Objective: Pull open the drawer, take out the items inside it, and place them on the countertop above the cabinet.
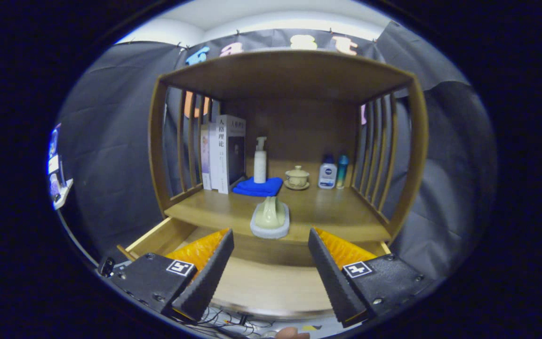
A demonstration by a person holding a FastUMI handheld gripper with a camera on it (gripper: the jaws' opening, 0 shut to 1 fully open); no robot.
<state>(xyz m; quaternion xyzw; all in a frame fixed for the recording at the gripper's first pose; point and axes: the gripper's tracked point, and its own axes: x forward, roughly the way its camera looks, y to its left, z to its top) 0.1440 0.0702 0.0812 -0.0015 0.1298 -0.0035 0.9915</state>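
The tool [271,268] hangs with its two fingers spread wide and nothing between them, poised over the pulled-out drawer [261,287], whose pale wooden floor shows bare under and ahead of the fingertips. Straight on at 12 o'clock from the tool, at the front lip of the bench [327,214] above the cabinet, sits a pale green ceramic piece [271,213] on a white pad [269,230] — it stands upright, just beyond the fingers and apart from them. Farther back on the bench, at about 11 o'clock from the ceramic piece, a white pump bottle [260,161] stands on a folded blue cloth [258,187]. A row of books [224,153] leans against the slatted side at 10 o'clock. At 1 o'clock rests a small lidded cup on a saucer [297,178], and at 2 o'clock two bottles [332,172] stand side by side (one white and blue, one teal). A wooden shelf roof [290,73] spans the whole bench.
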